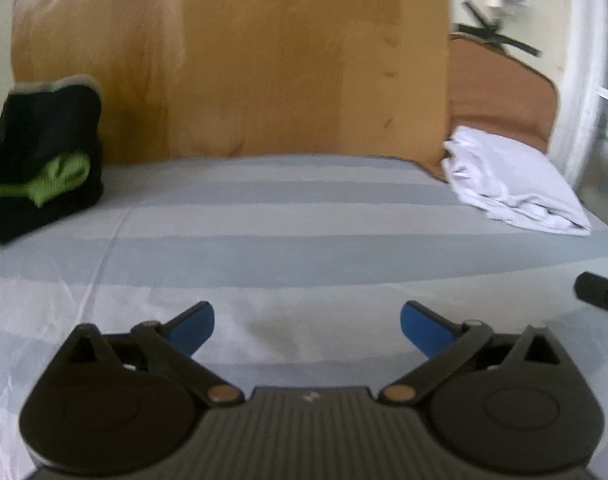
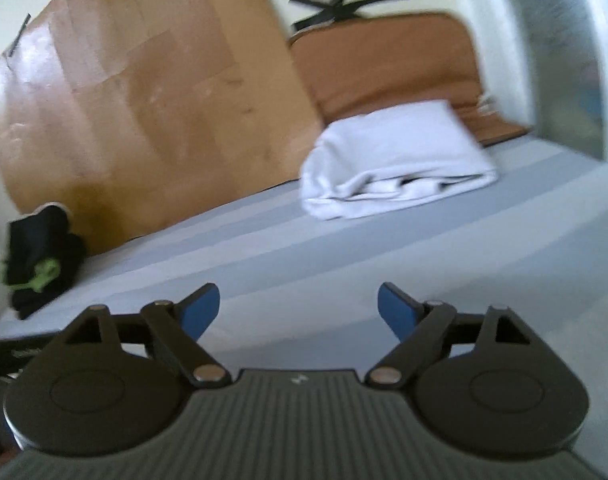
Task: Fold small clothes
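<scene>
Grey-striped bed sheet (image 1: 304, 216) lies bare ahead of me, brown cardboard (image 1: 264, 60) behind. My left gripper (image 1: 307, 330) and right gripper (image 2: 298, 312) both stand spread, holding nothing. One folded white cloth bundle (image 2: 391, 164) sits far right — looks done. A black-and-green clothes pile (image 1: 40, 160) waits far left — probably next.

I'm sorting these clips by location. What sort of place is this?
Probably a bedroom at home, though that is a guess: the work surface is a striped grey sheet like a bed's, a padded brown headboard stands behind it, and a folded white garment and a black-and-green pile lie on it.
</scene>
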